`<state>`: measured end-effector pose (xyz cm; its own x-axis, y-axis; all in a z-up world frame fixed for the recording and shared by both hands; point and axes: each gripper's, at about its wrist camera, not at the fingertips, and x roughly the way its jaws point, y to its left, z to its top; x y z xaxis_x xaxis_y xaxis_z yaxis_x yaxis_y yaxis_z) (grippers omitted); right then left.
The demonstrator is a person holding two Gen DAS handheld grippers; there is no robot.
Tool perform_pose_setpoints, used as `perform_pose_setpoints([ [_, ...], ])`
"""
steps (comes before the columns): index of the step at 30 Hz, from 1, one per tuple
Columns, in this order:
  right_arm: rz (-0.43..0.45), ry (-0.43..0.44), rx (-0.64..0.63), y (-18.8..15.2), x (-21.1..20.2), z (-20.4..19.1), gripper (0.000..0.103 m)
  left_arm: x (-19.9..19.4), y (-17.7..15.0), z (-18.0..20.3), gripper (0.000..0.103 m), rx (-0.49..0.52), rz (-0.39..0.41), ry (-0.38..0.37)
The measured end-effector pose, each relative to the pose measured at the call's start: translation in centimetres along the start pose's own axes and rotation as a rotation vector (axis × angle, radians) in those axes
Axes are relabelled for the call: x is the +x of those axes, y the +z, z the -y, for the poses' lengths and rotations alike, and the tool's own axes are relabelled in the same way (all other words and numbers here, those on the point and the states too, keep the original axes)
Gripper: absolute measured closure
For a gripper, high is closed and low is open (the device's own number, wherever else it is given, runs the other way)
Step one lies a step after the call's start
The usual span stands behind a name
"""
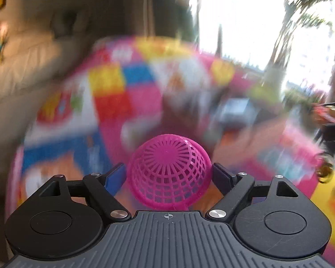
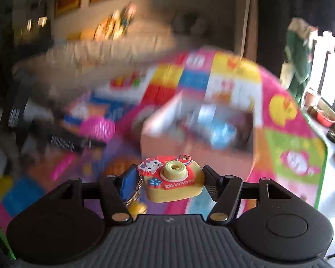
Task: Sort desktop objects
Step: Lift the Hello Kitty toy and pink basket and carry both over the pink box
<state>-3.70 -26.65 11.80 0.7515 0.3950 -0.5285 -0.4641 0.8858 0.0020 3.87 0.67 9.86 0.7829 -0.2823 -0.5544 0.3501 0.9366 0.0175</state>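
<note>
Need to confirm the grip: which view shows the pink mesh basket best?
Left wrist view: the pink mesh basket sits sharp and close between the left gripper fingers, bottom toward the camera. The right wrist view shows only a small blurred pink blob at left.

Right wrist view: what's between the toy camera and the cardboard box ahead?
Nothing stands there. In the right wrist view, past the toy camera held in the right gripper, only blurred play mat shows before the cardboard box.

Black grippers [image 1: 168, 174], ribbed grey bases

The toy camera [image 2: 174, 182] reads "HELLO KITTY", upside down.
</note>
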Motion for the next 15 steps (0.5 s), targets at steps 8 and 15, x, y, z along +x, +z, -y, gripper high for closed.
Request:
perform_pose_setpoints([
  [8, 0.25, -0.097, 0.0, 8.4, -3.2, 2.9, 0.04, 3.8, 9.1, 4.5, 0.015, 0.012, 0.153, -0.081],
  [15, 0.239, -0.147, 0.029, 11.1, -0.2, 5.1, 0.04, 9.7, 10.6, 4.7, 0.005, -0.028, 0.053, -0.12],
])
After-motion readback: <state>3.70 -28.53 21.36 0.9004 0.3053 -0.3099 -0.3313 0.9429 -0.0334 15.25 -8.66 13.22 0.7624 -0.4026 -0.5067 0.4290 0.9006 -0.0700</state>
